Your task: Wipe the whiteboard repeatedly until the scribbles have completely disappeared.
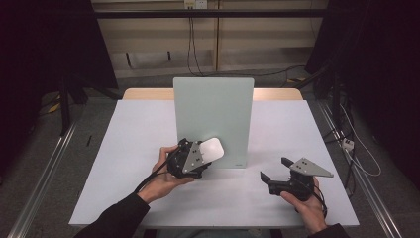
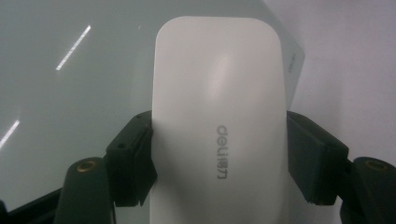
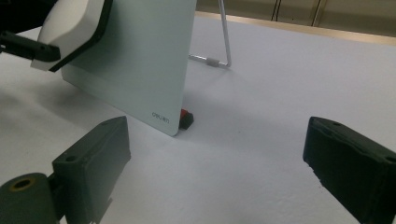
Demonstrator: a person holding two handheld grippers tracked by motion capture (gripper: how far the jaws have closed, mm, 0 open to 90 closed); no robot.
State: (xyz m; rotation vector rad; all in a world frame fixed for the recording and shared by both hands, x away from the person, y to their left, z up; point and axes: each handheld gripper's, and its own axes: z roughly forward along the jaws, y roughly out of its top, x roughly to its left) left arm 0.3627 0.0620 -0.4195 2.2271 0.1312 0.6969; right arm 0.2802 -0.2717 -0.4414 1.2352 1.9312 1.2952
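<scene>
A white eraser (image 1: 211, 149) with a rounded plastic back, marked "deli" (image 2: 219, 135), is clamped between the two black jaws of my left gripper (image 1: 202, 154). It is held against the lower left of an upright pale green-grey board (image 1: 213, 116) standing on the white table (image 1: 138, 144). In the right gripper view the eraser (image 3: 70, 23) meets the board (image 3: 140, 60) at the upper left. My right gripper (image 1: 275, 170) rests near the table's front right, jaws wide apart and empty (image 3: 215, 158), pointing toward the board.
A thin wire stand (image 3: 224, 42) props the board from behind, and a small red and black piece (image 3: 186, 117) sits at its lower corner. Cables run along the floor at the right (image 1: 346, 144). Dark curtains flank the table.
</scene>
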